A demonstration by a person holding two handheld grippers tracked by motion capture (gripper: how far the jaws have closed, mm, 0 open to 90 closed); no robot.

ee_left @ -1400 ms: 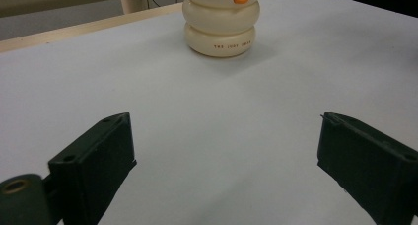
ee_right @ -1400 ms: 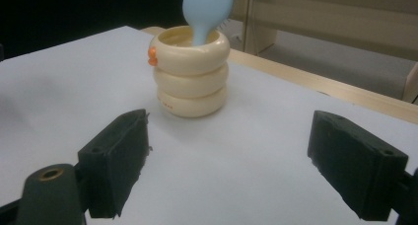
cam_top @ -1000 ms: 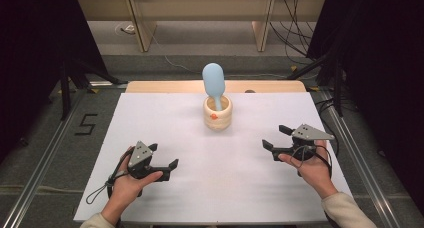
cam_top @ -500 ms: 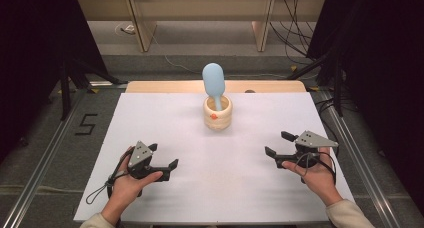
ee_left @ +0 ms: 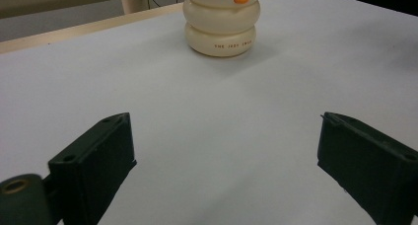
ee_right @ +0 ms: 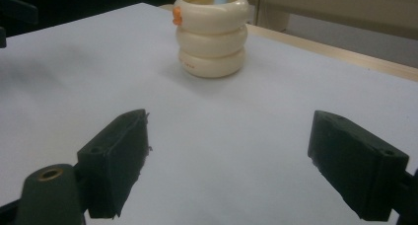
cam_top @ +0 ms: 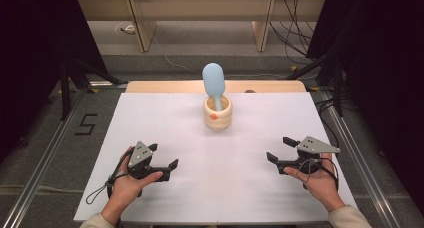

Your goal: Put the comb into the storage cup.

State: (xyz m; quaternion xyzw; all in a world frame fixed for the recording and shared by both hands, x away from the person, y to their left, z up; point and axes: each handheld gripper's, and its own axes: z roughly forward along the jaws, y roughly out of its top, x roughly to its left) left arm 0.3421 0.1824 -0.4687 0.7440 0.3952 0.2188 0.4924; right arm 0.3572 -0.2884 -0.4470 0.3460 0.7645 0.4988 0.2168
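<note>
Left gripper (cam_top: 162,159) and right gripper (cam_top: 281,149) rested low on white table sheet (cam_top: 250,133), jaws spread wide, holding nothing. Cream ringed holder (cam_top: 218,113) stood mid-table, far side, well apart from both; blue scoop (cam_top: 213,83) upright inside. Judged: handling not yet begun; reach and grasp remained.

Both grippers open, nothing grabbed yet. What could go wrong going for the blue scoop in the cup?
1. The light blue scoop stands tall and leaning in the cream ribbed cup; a sideways pull could tip the cup.
2. The cup is small and unheld, so it may slide on the smooth white table unless one gripper steadies it.
3. The left gripper and right gripper converging on one narrow target might collide.
</note>
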